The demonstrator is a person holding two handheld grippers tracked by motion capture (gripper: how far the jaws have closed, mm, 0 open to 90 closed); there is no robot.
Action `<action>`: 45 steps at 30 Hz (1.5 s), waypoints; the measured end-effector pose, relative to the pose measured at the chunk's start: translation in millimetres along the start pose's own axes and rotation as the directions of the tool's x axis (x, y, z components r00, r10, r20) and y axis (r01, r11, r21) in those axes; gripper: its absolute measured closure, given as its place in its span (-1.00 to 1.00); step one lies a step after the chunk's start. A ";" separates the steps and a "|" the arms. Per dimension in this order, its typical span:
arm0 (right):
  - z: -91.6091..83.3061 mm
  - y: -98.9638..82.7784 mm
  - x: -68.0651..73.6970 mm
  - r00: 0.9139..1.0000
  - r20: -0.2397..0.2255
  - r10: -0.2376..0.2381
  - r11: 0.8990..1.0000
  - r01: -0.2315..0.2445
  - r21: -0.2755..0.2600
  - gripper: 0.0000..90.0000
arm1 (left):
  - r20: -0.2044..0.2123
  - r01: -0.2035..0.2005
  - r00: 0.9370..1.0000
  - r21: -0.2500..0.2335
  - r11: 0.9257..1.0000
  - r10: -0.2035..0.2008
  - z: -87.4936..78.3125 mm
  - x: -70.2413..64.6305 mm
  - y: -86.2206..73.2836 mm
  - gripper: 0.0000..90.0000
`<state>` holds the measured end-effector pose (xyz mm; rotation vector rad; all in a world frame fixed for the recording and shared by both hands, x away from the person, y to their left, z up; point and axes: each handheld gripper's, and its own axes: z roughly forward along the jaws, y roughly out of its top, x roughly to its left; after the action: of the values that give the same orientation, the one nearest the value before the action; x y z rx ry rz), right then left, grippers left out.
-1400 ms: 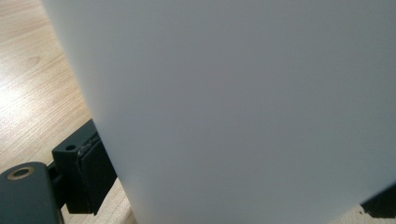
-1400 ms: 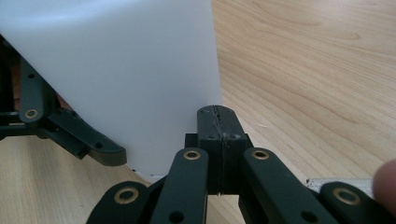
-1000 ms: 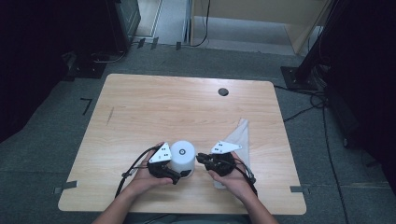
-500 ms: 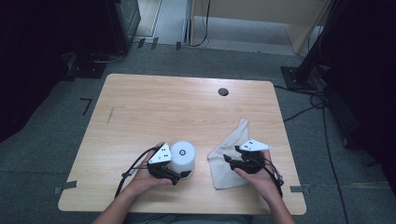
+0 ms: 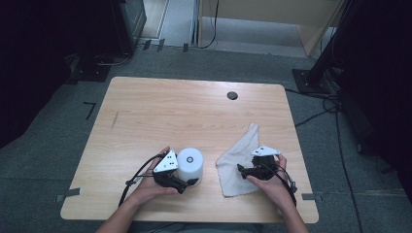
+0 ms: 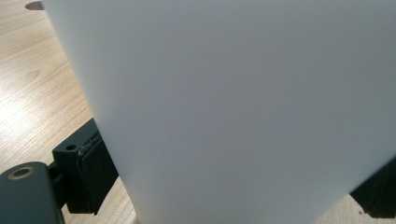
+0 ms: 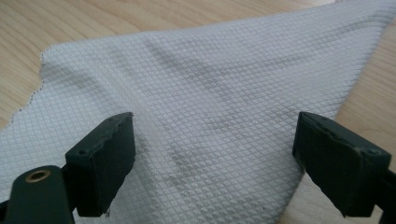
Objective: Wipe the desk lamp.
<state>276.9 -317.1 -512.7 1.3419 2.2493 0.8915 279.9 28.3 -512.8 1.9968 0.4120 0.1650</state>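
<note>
So the left gripper point(image 5: 187, 183) sits low and left of centre in the high view, its fingers clamped on the sides of a white, smooth plastic cylinder point(image 5: 189, 164) that stands upright on the light wooden table point(image 5: 165, 111). In the left gripper view the cylinder's blank wall point(image 6: 243, 102) sits tight against one black pad point(image 6: 95, 172).

The right gripper point(image 5: 241, 169) is lower right of centre, over a white, diamond-textured cloth point(image 5: 236, 162) lying rumpled but mostly flat on the table. Its fingers have just been opening and now stand wide apart, with nothing pinched between them; the cloth point(image 7: 210, 102) just lies beneath the gap.

If the cloth is meant for wiping that cylinder, I'd say the trick is to go for a raised fold or an edge, not the flat middle, since that weave will probably slip out of a shallow pinch. Keep the left hand steady so the cylinder doesn't tip.

As for writing: no brand, label or text I can read anywhere. The cylinder's top has a small dark dot, that's it. There's also a round dark hole point(image 5: 232, 95) in the table's upper right.
</note>
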 end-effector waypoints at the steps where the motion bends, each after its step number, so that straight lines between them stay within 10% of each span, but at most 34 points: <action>1: 1.2 -0.4 0.8 1.000 0.001 0.000 1.000 0.000 0.006 -0.71 | 0.000 0.000 1.000 0.002 1.000 0.000 -0.1 -0.1 0.0 -0.85; 30: 3.0 -5.3 -0.5 1.000 -0.019 0.014 1.000 -0.014 -0.016 -0.64 | -0.032 0.019 0.999 0.081 0.997 -0.016 -24.5 5.0 -13.2 -0.81; 45: -5.5 -0.6 3.6 0.997 -0.079 -0.014 1.000 0.012 -0.019 0.91 | -0.036 0.016 0.999 0.083 0.996 -0.013 -23.1 5.0 -12.6 -0.73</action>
<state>271.6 -315.9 -509.0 1.3039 2.3009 0.9745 275.1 54.6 -514.0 2.0751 0.4624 0.1774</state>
